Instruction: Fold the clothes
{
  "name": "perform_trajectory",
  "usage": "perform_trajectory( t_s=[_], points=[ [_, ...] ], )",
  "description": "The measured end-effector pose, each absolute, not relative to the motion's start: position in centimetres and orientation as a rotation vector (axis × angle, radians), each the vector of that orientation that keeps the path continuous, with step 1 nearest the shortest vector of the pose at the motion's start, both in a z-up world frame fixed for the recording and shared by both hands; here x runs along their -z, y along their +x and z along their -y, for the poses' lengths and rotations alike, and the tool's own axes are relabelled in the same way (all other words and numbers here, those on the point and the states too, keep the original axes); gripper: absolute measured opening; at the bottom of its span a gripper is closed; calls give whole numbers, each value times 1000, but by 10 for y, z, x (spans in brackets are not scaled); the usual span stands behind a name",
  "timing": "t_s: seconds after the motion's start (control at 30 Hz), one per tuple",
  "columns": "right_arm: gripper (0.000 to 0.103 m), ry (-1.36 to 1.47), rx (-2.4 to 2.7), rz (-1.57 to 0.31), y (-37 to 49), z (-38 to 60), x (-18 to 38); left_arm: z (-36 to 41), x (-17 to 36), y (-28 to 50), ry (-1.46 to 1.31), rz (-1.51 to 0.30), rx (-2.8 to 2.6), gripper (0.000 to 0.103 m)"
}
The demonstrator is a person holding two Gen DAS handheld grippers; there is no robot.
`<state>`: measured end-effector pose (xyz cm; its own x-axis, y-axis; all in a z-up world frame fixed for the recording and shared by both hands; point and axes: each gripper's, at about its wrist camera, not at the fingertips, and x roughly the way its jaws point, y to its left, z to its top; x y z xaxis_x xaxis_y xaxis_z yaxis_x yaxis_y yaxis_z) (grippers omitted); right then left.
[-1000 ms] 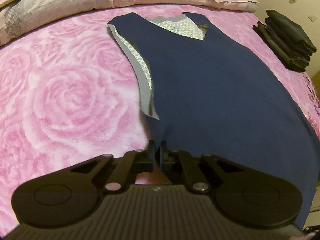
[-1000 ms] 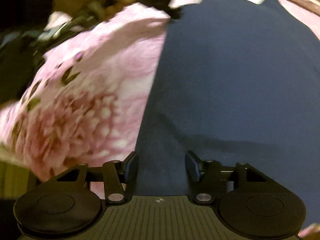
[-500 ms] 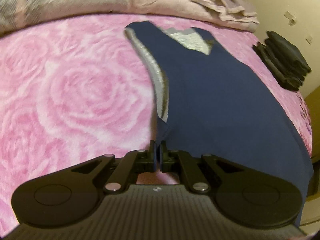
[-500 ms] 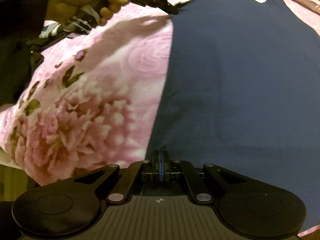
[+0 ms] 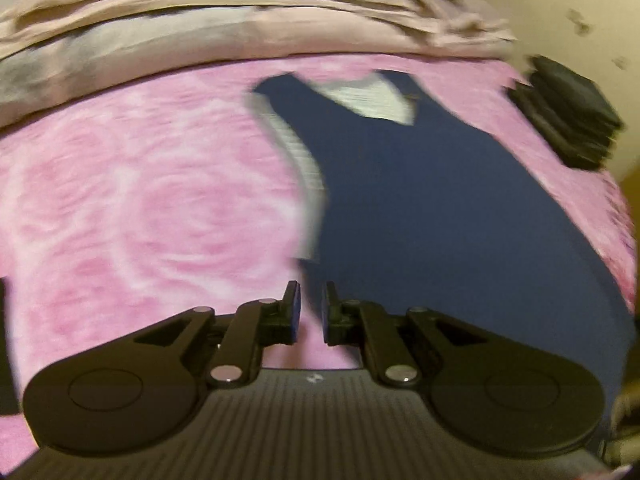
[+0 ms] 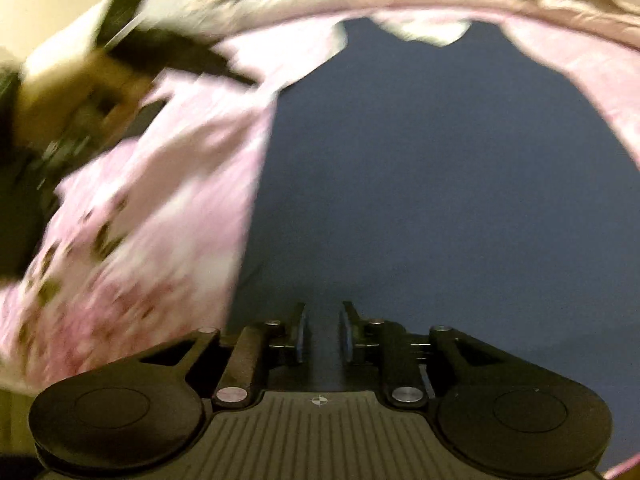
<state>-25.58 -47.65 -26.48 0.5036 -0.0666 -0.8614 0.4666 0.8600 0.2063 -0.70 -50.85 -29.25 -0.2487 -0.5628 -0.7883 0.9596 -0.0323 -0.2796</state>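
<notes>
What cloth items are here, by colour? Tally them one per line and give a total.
Navy: 1, the sleeveless top
Black: 1, the folded stack
Pink: 1, the rose bedspread
Beige: 1, the bunched quilt
Total: 4

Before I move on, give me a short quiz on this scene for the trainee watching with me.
1. True or false: the navy garment lies on a green sheet.
2. In the left wrist view, where is the stack of dark folded clothes? A) upper right, at the bed's edge near the wall; B) on top of the garment; C) lower left.
3. Is any cloth pinched between the fingers of the left gripper?
Key: 1 false, it lies on the pink rose bedspread. 2 A. 3 no, the fingers stand slightly apart and only bedspread shows in the gap.
</notes>
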Motion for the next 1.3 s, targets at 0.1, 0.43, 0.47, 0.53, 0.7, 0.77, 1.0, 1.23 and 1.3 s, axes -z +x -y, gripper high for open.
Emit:
perform_trajectory(
  t_s=[0.1,0.43,0.47,0.53,0.7,0.77,1.0,1.23,1.3],
  points=[
    [50,509,424,-1001,-265,530,284,515,309,-31,593,-1005,1652,8],
    [52,420,430,-1111,-264,626,238,527,291,17,698,-970,1489,11],
    [53,381,395,-1109,-253,640,232,533,283,22,699,-947,1484,11],
    [60,313,328,-1101,-228,672,225,552,271,26,701,-912,1471,13],
    [60,180,153,-1060,-157,770,226,615,258,13,772,-819,1449,20],
    [60,108,89,-1061,-133,802,233,643,262,5,804,-802,1438,21],
    [60,-111,-63,-1040,-53,892,263,720,286,-14,964,-669,1452,42],
    [62,-261,-222,-1129,17,934,298,782,312,-6,1099,-637,1486,44],
    [62,-255,-245,-1151,32,945,306,791,321,-3,1133,-661,1518,44]
  ],
)
